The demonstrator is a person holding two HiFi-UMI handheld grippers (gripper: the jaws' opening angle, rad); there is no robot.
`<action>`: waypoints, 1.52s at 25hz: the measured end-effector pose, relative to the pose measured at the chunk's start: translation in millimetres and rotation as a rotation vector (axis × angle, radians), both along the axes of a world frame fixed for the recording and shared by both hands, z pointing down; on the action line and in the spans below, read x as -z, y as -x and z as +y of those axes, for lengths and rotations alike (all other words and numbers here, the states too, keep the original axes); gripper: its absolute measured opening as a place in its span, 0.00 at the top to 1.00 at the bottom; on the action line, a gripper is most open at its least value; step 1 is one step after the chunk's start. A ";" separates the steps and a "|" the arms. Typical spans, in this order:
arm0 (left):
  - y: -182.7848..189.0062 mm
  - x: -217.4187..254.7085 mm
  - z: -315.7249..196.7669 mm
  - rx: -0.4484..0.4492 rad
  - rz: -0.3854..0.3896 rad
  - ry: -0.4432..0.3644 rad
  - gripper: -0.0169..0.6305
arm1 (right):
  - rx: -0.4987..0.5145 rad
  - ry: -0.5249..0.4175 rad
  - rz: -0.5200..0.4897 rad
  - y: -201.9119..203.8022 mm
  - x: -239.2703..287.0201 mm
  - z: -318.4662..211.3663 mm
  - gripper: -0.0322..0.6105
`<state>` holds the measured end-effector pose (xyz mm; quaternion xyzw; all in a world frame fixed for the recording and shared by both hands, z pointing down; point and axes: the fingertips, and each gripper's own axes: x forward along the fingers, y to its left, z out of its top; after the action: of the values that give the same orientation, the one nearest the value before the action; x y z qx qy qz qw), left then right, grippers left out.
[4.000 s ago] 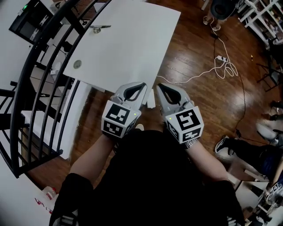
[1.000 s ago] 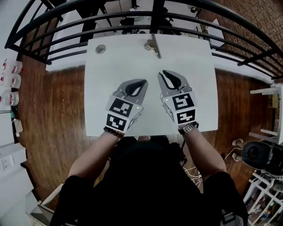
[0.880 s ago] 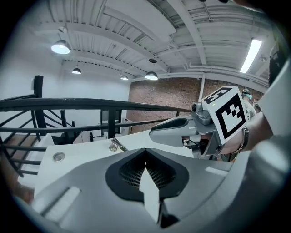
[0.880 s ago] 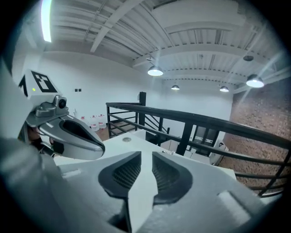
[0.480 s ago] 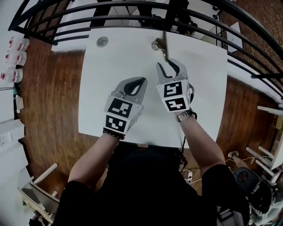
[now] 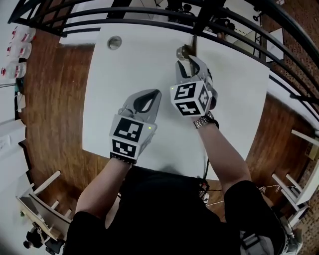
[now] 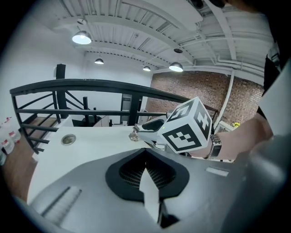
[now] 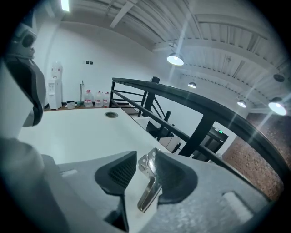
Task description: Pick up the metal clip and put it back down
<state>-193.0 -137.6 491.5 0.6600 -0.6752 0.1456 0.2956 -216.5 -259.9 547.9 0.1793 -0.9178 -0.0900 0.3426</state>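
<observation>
The metal clip lies on the white table near its far edge, by the black railing. My right gripper has reached it: in the right gripper view the clip lies flat between the two jaws, which are opening, and the pads do not press on it. My left gripper hovers over the middle of the table, jaw tips together and empty. The left gripper view shows the right gripper with its tips at the clip.
A round metal grommet sits in the table's far left corner. The black railing runs close behind the far edge, just past the clip. Wooden floor lies on both sides of the table.
My right gripper has moved forward across the table to the clip, and its jaws have spread around it. The left gripper has stayed over the table's middle.
</observation>
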 end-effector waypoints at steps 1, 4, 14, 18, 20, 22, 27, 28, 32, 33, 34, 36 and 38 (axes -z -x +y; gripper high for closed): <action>1.9 -1.5 -0.5 0.005 0.000 0.005 0.95 | 0.001 -0.009 0.008 2.7 -3.9 -3.3 0.76; 7.4 -4.5 -1.3 0.014 0.000 0.016 0.95 | 0.002 -0.021 0.033 11.9 -15.3 -10.9 0.76; 10.3 -20.1 5.0 0.011 -0.004 0.050 0.95 | -0.018 -0.069 0.068 18.0 -35.7 -25.4 0.81; 6.7 -17.1 4.8 -0.002 -0.003 0.045 0.95 | -0.036 -0.063 0.067 12.9 -31.9 -28.3 0.83; 6.8 -13.7 2.7 -0.005 -0.004 0.040 0.95 | -0.049 -0.069 0.061 9.3 -26.0 -34.1 0.85; 6.1 -11.6 2.7 -0.008 -0.007 0.035 0.95 | -0.068 -0.074 0.054 4.0 -20.9 -39.4 0.89; 0.4 -4.0 4.6 -0.019 -0.013 0.021 0.95 | -0.118 -0.075 0.025 -12.8 -5.7 -50.6 0.95; -0.3 -2.5 4.5 -0.021 -0.015 0.017 0.95 | -0.125 -0.069 0.019 -15.4 -2.8 -52.0 0.95; -3.0 4.9 6.3 -0.035 -0.023 0.006 0.95 | -0.146 -0.043 0.002 -25.9 8.8 -49.8 0.95; -3.4 8.4 6.4 -0.039 -0.025 0.003 0.95 | -0.149 -0.040 -0.002 -28.4 14.0 -48.2 0.95; -4.4 12.2 6.6 -0.045 -0.026 -0.002 0.95 | -0.153 -0.037 -0.007 -31.4 19.7 -46.3 0.95; -9.1 19.2 7.7 -0.060 -0.032 -0.015 0.95 | -0.166 -0.029 -0.021 -40.4 31.4 -41.2 0.95; -16.4 24.2 9.9 -0.082 -0.038 -0.028 0.95 | -0.182 -0.021 -0.041 -51.6 42.2 -34.1 0.95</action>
<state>-176.5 -127.7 467.3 0.6882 -0.6552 0.1604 0.2672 -164.9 -294.0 505.6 0.2672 -0.9035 -0.0644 0.3289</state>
